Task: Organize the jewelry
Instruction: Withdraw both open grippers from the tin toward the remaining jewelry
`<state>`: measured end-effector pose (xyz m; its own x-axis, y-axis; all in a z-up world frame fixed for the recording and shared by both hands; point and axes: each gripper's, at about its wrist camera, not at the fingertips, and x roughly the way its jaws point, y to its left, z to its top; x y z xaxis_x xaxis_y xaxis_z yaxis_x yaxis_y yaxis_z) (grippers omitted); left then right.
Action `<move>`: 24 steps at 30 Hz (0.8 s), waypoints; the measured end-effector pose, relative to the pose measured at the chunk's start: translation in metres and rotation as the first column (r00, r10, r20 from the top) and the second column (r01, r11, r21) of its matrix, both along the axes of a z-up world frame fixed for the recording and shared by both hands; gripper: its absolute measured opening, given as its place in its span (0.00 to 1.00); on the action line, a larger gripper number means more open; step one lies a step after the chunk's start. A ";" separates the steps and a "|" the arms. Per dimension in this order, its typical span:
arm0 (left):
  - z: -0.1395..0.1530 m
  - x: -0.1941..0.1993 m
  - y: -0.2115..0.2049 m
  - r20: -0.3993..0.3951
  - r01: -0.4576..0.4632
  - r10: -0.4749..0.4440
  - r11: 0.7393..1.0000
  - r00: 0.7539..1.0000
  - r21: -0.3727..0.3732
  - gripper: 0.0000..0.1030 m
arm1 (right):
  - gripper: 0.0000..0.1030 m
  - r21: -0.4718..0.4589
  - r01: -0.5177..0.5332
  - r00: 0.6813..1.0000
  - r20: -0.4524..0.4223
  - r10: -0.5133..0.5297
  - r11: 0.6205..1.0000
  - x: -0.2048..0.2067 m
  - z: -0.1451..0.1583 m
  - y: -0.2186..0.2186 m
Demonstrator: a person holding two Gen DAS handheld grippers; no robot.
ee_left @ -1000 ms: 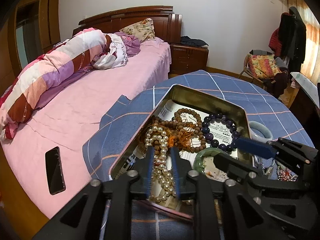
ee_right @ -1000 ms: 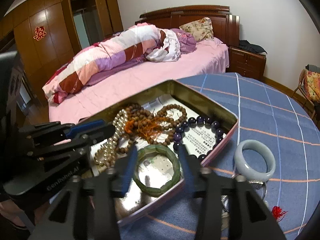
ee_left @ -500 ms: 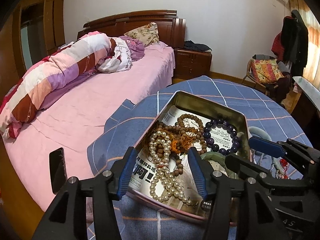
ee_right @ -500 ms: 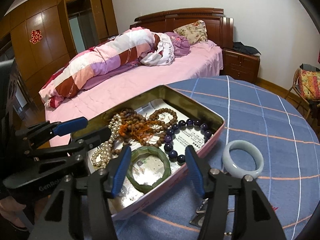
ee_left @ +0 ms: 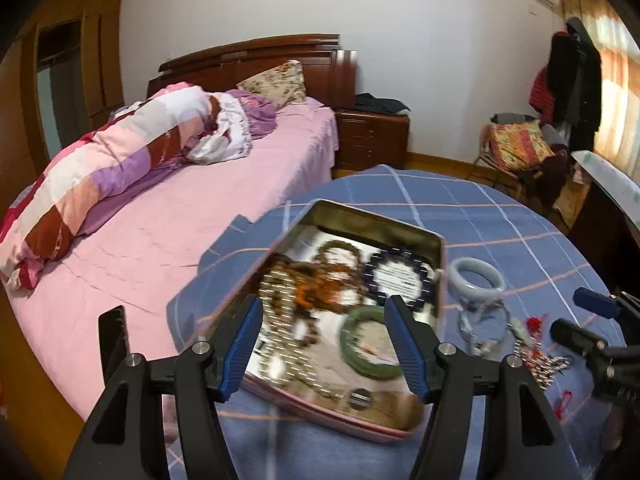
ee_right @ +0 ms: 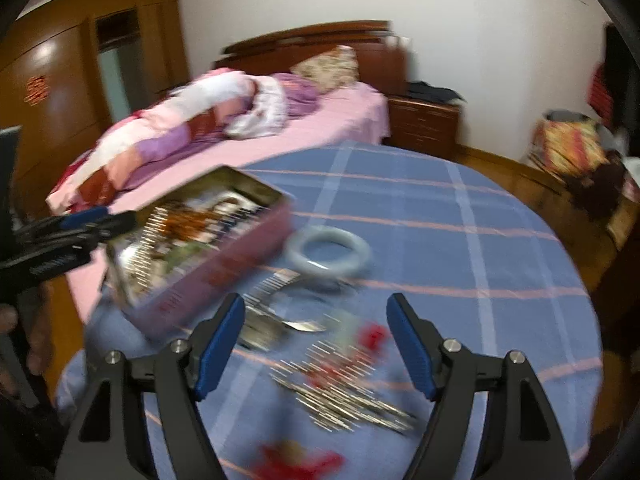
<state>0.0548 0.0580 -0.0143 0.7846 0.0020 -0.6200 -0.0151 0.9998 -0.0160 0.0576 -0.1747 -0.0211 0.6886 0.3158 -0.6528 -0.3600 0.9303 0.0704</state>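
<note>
left gripper (ee_left: 322,340) being opened, empty, over tin (ee_left: 400,227) | right gripper (ee_right: 316,340) being opened, empty, over loose chains (ee_right: 344,392), likely for next pickup

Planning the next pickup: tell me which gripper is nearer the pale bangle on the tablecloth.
Right. The right gripper hangs just in front of the pale bangle, jaws opening, empty. The left gripper sits over the tin, beside it.

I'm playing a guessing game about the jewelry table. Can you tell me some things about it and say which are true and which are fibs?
1. The green bangle lies inside the tin. True.
2. The pale bangle is in the tin too. False: it lies on the tablecloth beside the tin.
3. The left gripper holds the pearls. False: its jaws are opening, gripping nothing.
4. The right gripper holds nothing. True.
</note>
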 end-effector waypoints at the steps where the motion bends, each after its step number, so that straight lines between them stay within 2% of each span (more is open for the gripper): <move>1: 0.000 -0.002 -0.005 0.000 0.012 -0.012 1.000 1.000 0.004 0.62 | 0.74 -0.003 0.025 1.000 -0.004 -0.025 1.000 -0.002 -0.001 -0.010; 5: -0.002 -0.009 -0.033 -0.006 0.060 -0.059 0.997 0.998 0.042 0.62 | 0.74 0.002 0.107 0.994 -0.038 -0.107 0.994 -0.009 -0.011 -0.047; 11: -0.013 -0.014 -0.054 -0.047 0.070 -0.068 0.997 0.997 0.042 0.62 | 0.74 -0.006 0.110 0.992 -0.067 -0.110 0.994 -0.019 -0.026 -0.058; 13: -0.015 -0.017 -0.057 -0.052 0.066 -0.063 0.997 0.997 0.044 0.62 | 0.73 -0.011 0.089 0.994 -0.068 -0.090 0.996 -0.020 -0.026 -0.054; 19: -0.019 -0.020 -0.067 -0.062 0.081 -0.078 0.996 0.995 0.045 0.62 | 0.50 -0.031 -0.027 0.997 -0.068 0.024 0.999 -0.020 -0.025 -0.027; 24: -0.021 -0.023 -0.073 -0.063 0.104 -0.101 0.993 0.993 0.049 0.62 | 0.48 -0.076 -0.097 0.990 -0.106 0.089 0.992 -0.017 -0.037 -0.006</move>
<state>0.0322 -0.0148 -0.0355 0.7436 -0.0429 -0.6672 0.0884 0.9955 0.0344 0.0403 -0.1810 -0.0579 0.5874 0.3184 -0.7440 -0.4398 0.8973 0.0368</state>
